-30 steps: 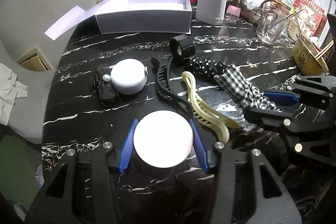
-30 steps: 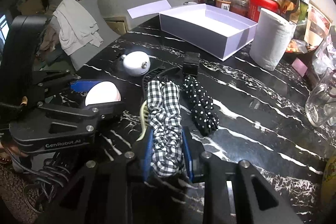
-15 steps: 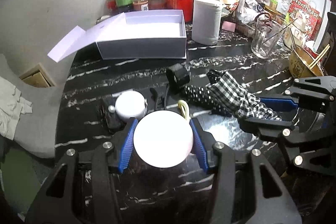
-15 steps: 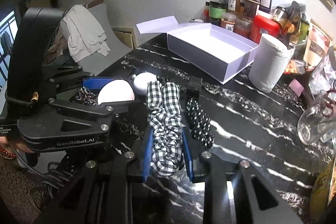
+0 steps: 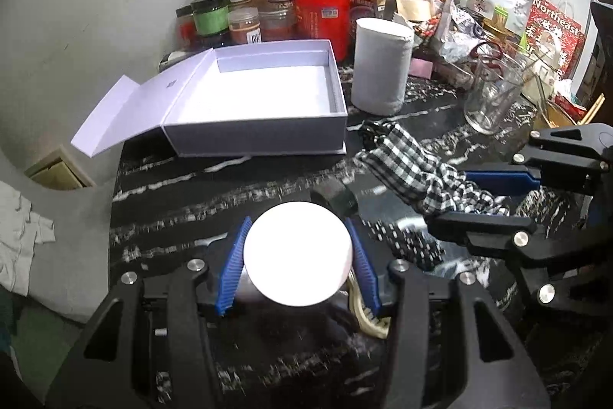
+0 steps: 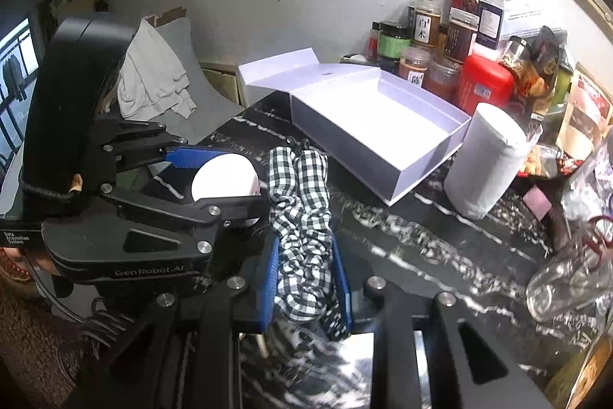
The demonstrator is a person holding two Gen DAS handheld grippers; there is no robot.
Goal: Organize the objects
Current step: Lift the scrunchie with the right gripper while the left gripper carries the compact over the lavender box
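My left gripper (image 5: 298, 265) is shut on a round white case (image 5: 298, 253) and holds it above the black marble table (image 5: 214, 194); the case also shows in the right wrist view (image 6: 224, 179). My right gripper (image 6: 304, 278) is shut on a black-and-white checked scrunchie (image 6: 300, 217), lifted off the table; the scrunchie also shows in the left wrist view (image 5: 413, 171). An open, empty lavender box (image 5: 268, 94) stands beyond both grippers, also seen in the right wrist view (image 6: 375, 133). A polka-dot scrunchie (image 5: 410, 244) and a cream hair clip (image 5: 364, 317) lie below, partly hidden.
A white paper roll (image 5: 381, 64) stands right of the box. Jars and a red canister (image 5: 322, 14) line the wall behind it. A glass (image 5: 494, 98) and packets crowd the far right. A small black object (image 5: 337, 196) lies just past the white case.
Both grippers have lifted their objects and moved forward towards the lavender box. The small items on the table have dropped out of view beneath them.
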